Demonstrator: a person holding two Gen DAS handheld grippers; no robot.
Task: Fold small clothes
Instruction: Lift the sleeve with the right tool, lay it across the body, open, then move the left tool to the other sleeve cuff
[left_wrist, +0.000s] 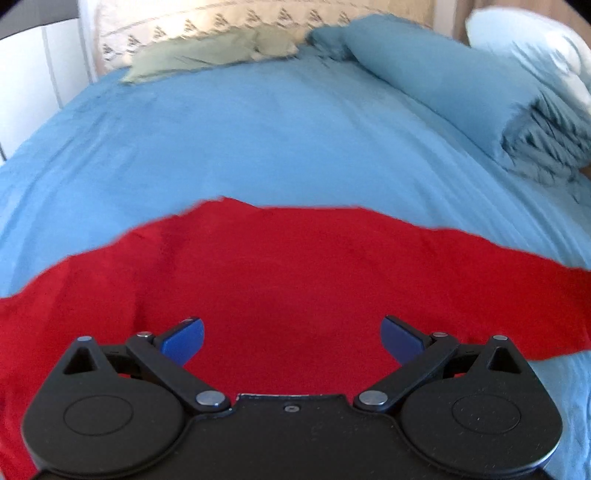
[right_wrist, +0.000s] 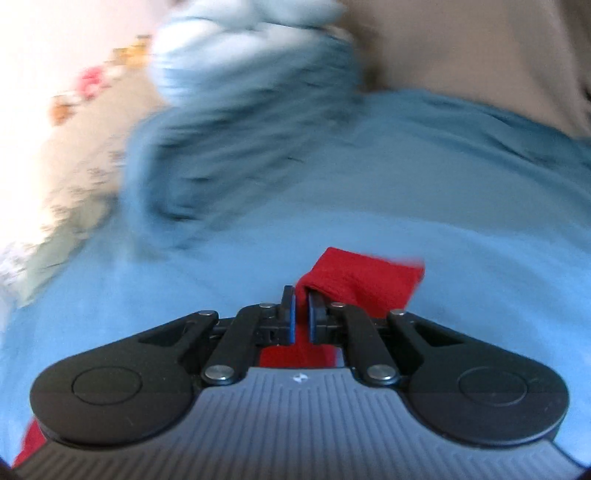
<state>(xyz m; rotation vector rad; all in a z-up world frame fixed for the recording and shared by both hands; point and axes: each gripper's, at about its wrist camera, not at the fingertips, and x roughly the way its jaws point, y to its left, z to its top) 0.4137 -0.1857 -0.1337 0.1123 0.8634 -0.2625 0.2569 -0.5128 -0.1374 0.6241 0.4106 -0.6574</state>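
The right hand-held gripper (right_wrist: 302, 314) has its blue pads clamped on a bunched edge of the red fabric garment (right_wrist: 364, 282), lifting that fold off the bed. The left hand-held gripper (left_wrist: 291, 341) hangs with its blue fingers (left_wrist: 183, 341) wide apart above the same red garment (left_wrist: 295, 273), which lies spread across the blue bedsheet (left_wrist: 258, 140). A folded blue duvet (left_wrist: 461, 85) lies beyond, near a pale pillow (left_wrist: 535, 48).

Blue-sheeted bed (left_wrist: 280, 122), folded blue duvet (left_wrist: 461, 85), possibly patterned headboard (left_wrist: 207, 26)
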